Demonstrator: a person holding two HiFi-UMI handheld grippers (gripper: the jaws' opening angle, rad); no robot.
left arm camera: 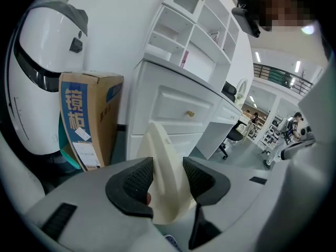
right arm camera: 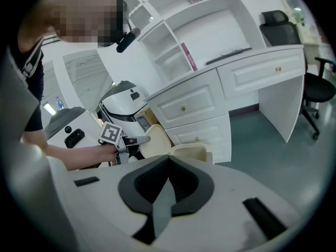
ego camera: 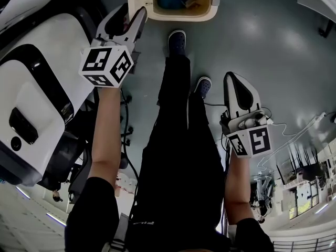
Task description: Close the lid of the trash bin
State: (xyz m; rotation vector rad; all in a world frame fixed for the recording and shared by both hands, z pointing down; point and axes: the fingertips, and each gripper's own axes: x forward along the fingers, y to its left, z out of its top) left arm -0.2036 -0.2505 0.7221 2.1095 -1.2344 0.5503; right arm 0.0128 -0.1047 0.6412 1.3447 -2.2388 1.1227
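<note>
Your left gripper (left arm camera: pixel 168 175) is clamped on the upright cream plastic lid (left arm camera: pixel 160 140), which stands at the left edge of the open cream trash bin (ego camera: pixel 181 18). The opening lies to the lid's right. Your right gripper (right arm camera: pixel 168 180) hangs near you, shut and empty.

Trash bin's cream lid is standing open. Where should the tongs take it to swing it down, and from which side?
Take the cream plastic lid by its thin rounded top rim, coming edge-on from above. It stands upright at the edge of the open cream trash bin, leaving both faces free. The left tongs sit there now, a jaw against each face.
</note>
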